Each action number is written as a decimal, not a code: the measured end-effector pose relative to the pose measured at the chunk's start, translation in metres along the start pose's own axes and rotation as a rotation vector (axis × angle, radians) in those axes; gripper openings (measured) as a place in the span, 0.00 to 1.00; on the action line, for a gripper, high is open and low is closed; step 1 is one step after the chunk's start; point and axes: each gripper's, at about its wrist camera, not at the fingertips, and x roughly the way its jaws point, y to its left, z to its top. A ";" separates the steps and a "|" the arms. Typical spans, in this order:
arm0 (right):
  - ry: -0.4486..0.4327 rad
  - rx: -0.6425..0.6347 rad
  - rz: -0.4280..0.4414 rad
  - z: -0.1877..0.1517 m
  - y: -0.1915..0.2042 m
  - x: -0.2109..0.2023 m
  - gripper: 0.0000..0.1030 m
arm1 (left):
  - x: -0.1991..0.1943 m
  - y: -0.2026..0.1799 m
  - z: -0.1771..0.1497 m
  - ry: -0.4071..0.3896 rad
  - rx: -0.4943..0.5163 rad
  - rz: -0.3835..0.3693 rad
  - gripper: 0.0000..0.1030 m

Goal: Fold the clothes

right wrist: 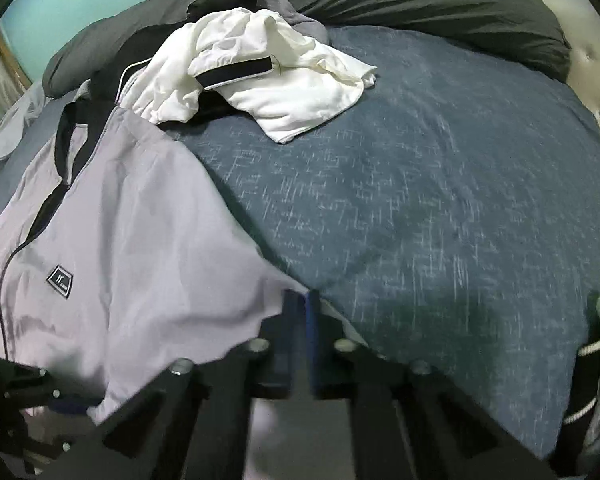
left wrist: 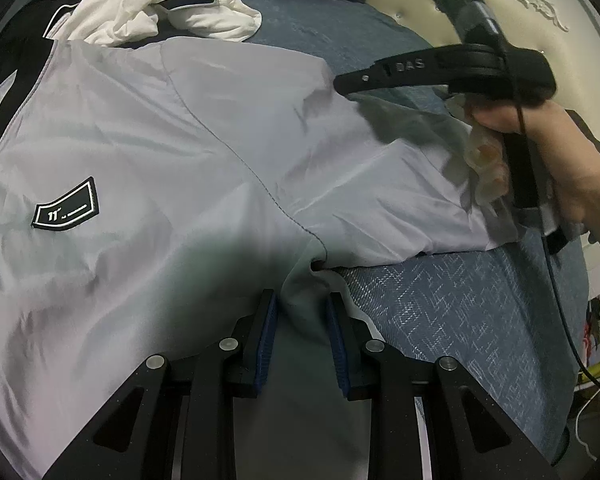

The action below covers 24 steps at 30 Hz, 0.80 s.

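Garment: a light grey jacket (left wrist: 148, 168) lies spread front-up on the blue bedspread (left wrist: 460, 320), its black zip line and small black chest badge (left wrist: 65, 205) showing; one sleeve runs out to the right in the left wrist view.
Step in hand: the sleeve fold, as I judge it; both tools are on the sleeve side of the jacket, one at the armpit, one out along the sleeve.
Left tool (left wrist: 302, 312): jaws partly apart with a bunch of grey fabric at the armpit between the blue pads; the pads look pressed on it, so I read it as gripping the jacket.
Right tool (right wrist: 300, 308): jaws closed, tips at the jacket's right edge where it meets the bedspread; the view is blurred, so whether cloth is pinched I cannot tell.
Right hand (left wrist: 548, 160): seen from the left wrist view, holding its tool over the sleeve.
Other clothes: a white garment with dark trim (right wrist: 268, 92) lies crumpled at the far side, well apart from the tools.
Next move calls for: a sure pinch on the sleeve, then carrying it left across the chest while the armpit stays pinned, keeping the thin cloth flat.
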 end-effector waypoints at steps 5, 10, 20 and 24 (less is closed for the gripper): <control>-0.030 -0.018 -0.074 0.007 0.006 0.008 0.00 | 0.000 -0.002 -0.002 -0.007 0.002 0.006 0.26; -0.077 0.080 -0.131 0.008 -0.014 -0.009 0.00 | -0.002 -0.003 -0.006 -0.012 0.002 0.012 0.26; 0.016 0.111 -0.134 -0.062 -0.020 -0.083 0.00 | -0.036 -0.001 -0.016 -0.042 -0.015 0.030 0.26; 0.110 0.127 -0.234 -0.104 -0.026 -0.082 0.00 | -0.048 -0.004 -0.020 -0.043 -0.006 0.040 0.26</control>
